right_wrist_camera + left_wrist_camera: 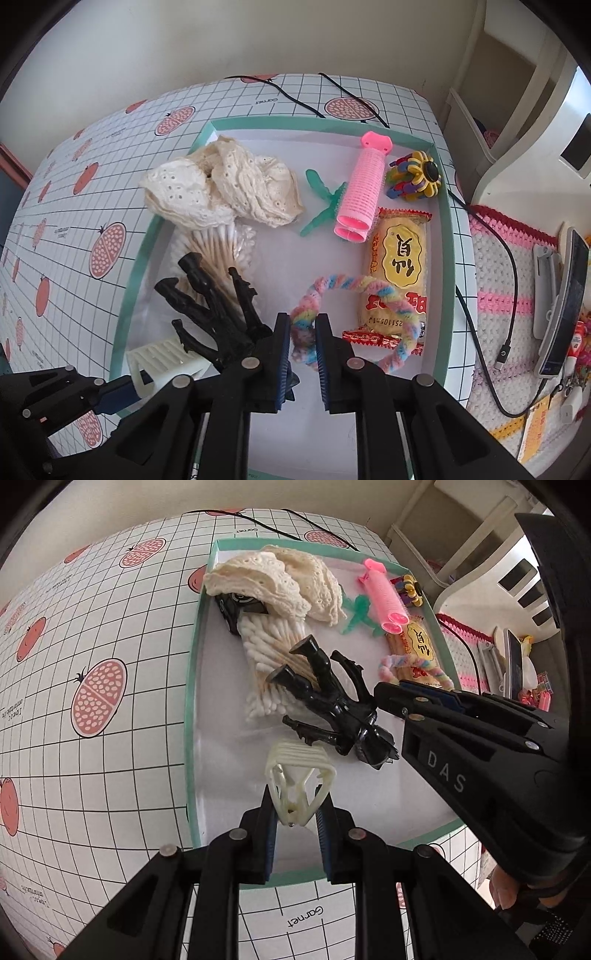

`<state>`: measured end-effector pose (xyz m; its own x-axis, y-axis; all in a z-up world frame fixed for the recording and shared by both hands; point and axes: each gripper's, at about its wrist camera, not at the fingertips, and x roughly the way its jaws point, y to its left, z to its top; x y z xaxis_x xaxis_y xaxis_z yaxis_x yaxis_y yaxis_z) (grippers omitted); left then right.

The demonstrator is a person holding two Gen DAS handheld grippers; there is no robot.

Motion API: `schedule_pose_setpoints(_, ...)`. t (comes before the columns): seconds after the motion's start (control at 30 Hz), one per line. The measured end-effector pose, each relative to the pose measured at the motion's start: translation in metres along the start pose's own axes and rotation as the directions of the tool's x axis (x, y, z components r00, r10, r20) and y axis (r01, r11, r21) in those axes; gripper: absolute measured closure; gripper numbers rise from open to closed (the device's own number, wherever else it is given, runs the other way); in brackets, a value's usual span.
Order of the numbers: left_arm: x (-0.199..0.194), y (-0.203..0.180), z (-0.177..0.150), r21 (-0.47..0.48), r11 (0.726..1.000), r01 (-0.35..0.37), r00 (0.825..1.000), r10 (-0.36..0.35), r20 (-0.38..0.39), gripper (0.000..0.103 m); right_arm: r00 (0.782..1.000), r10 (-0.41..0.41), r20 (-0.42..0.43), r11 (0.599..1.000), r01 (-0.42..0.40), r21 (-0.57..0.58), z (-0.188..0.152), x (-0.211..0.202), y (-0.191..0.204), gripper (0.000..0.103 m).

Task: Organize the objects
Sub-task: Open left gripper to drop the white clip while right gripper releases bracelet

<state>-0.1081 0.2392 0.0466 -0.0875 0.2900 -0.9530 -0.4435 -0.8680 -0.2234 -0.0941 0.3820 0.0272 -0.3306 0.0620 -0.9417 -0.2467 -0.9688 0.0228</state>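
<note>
Tabletop point(55, 206): It has a white cloth with a dark grid and red fruit pictures. It lies under both tools.
Tray point(136, 266): A wide, flat white tray with a green rim sits on the tabletop. Both tools reach in over its near edge.
Lace cloth point(221, 184): A cream, bunched-up cloth lies far ahead of the left tool, at the back of the tray.
Left tool point(295, 812): Its two fingers have a gap between them. A white hair clip point(299, 779) sits in that gap. The right finger looks like it touches the clip, but I cannot tell if the left finger does, so I cannot tell if it is squeezed.
Right tool point(302, 325): Its fingers stand on each side of the fuzzy rainbow ring point(354, 317). The ring's near end is in the gap. I cannot tell if the fingers press it.
Black toy figure point(332, 705): It lies flat just ahead of the left tool, past the clip, partly on the cotton swabs. It is just left of the right tool.
Cotton swabs point(266, 657): A bag of them lies ahead of the left tool, past the figure.
Snack pack point(399, 269): Yellow, with red ends. It lies ahead of the right tool, under part of the ring.
Pink hair roller point(364, 192): It is farther ahead of the right tool, past the snack.
Green toy point(325, 206): It touches the roller's left side.
Colorful flower toy point(415, 177): It sits in the far right corner of the tray, beside the roller.
</note>
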Motion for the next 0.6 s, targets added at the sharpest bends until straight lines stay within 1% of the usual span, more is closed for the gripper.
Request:
schedule_pose_setpoints(0.13,-0.005,0.002,-0.001,-0.003,1.000,0.006,1.000,-0.006,0.004,0.082,1.000,-0.002,0.007,1.000,0.002,-0.002,0.001,-0.003,-0.001,0.079)
schedule_pose_setpoints(0.3,-0.017,0.007,0.002,-0.006,1.000,0.023,0.999,-0.023,0.023,0.081,0.999,0.007,0.042,1.000,-0.007,-0.002,0.005,-0.018,-0.001,0.079)
schedule_pose_setpoints(0.6,-0.044,0.004,0.005,0.016,0.998,0.053,0.995,-0.055,0.085,0.081,0.993,0.025,0.116,1.000,-0.026,0.009,0.012,-0.047,-0.001,0.079)
